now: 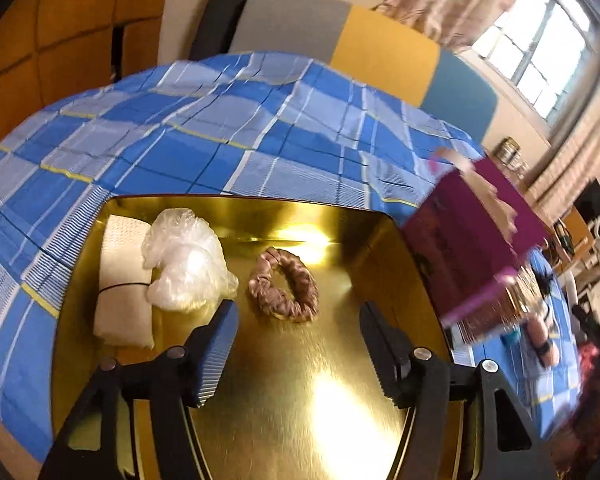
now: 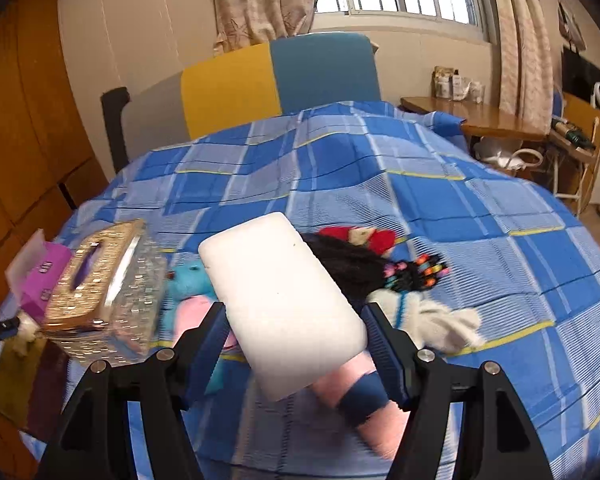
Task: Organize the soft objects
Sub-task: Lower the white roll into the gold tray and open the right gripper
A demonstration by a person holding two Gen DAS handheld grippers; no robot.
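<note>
In the left wrist view, a gold tray (image 1: 284, 400) lies on the blue checked cloth. In it are a folded white cloth (image 1: 122, 280), a crumpled clear plastic bag (image 1: 184, 260) and a brown satin scrunchie (image 1: 285, 285). My left gripper (image 1: 298, 344) is open and empty just above the tray, near the scrunchie. In the right wrist view, my right gripper (image 2: 294, 340) is shut on a white sponge block (image 2: 278, 300), held above a pile of soft toys: a blue and pink plush (image 2: 188, 284), a black wig (image 2: 352, 262) and a white plush (image 2: 432, 316).
A purple tissue box (image 1: 472, 240) and a glittery gold tissue holder (image 2: 96, 280) stand between tray and toy pile. A red plush (image 2: 360, 236) lies behind the wig. A grey, yellow and blue headboard (image 2: 276, 76) is at the far side, a wooden desk (image 2: 480, 116) at the right.
</note>
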